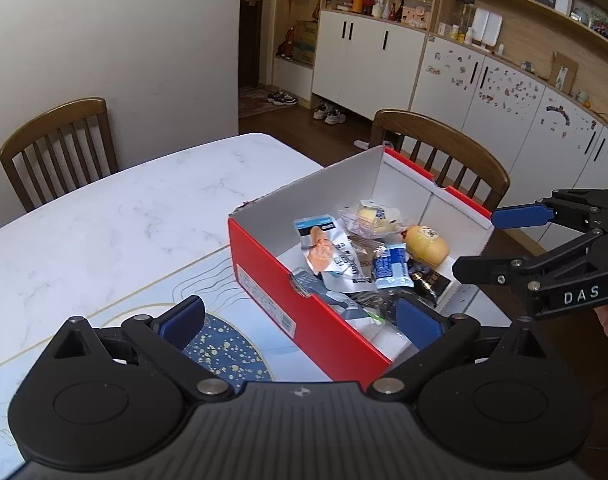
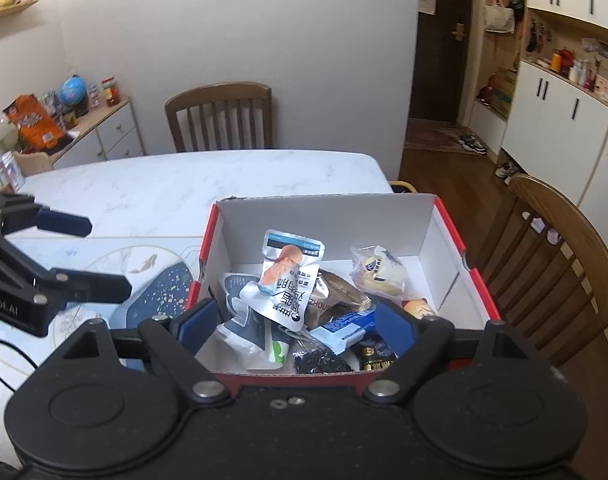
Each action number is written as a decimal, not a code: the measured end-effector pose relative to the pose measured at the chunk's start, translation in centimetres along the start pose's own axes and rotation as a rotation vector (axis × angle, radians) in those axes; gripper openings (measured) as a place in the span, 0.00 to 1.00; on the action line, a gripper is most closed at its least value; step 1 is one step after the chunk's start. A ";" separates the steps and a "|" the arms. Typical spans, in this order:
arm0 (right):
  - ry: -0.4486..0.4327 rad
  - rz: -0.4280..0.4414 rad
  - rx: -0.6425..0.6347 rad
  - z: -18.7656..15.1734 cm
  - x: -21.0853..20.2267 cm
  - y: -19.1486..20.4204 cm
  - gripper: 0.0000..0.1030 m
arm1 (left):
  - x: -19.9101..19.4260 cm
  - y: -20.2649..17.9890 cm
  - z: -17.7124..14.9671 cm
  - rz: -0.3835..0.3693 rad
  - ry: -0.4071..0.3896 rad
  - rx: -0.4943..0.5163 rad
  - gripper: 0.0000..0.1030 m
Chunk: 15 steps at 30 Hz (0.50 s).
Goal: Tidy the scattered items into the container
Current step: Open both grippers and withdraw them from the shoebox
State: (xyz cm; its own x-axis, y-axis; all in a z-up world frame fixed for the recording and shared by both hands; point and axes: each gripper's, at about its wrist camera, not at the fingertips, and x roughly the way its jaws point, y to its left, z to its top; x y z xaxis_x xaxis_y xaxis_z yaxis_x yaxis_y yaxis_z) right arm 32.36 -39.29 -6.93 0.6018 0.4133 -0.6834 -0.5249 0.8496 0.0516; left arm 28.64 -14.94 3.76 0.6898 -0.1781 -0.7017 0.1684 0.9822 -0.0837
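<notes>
**Snack packets piled in red box, both grippers empty and spread**

Left gripper [image 1: 300, 318] hangs over the near corner of the box [image 1: 304, 320], jaws wide apart, nothing between them. Right gripper [image 2: 296, 326] sits above the box's near edge, jaws also wide apart, empty; the packets show below its fingers, not gripped.

Box is a red cardboard one with white inside, open top, standing at the table's right edge. Inside, heaped: a silver pouch [image 2: 286, 280] with an orange picture leaning on top, a blue-and-white wrapper [image 2: 344, 326], a dark packet [image 2: 318, 360], a clear-wrapped cake [image 2: 378, 272], a yellow round snack [image 1: 426, 246] toward the far right corner.

Table [image 1: 124, 208] is white marble-look, bare beyond a pale placemat [image 1: 232, 344] with a dark blue speckled patch, beside the box's left wall.

Wooden chairs [image 1: 60, 144] stand at the far and right sides. Further back: white wall, white cabinets [image 1: 368, 60], cluttered shelves, shoes on a wood floor, dark door.
</notes>
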 end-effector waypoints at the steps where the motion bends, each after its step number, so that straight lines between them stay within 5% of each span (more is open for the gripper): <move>1: -0.005 -0.006 0.007 -0.1 -0.2 0.0 0.84 | -0.1 0.0 -0.1 -0.004 -0.001 -0.001 1.00; 15: -0.036 -0.060 0.054 -2.0 -1.4 1.1 0.85 | -1.2 0.0 -1.5 -0.023 -0.028 0.017 1.00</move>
State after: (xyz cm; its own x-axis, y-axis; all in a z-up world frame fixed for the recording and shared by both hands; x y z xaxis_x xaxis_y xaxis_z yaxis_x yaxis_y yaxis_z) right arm 29.71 -39.58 -7.33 0.6531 0.3721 -0.6595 -0.4545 0.8893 0.0517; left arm 26.78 -14.60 3.56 0.7048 -0.2023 -0.6799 0.1964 0.9767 -0.0870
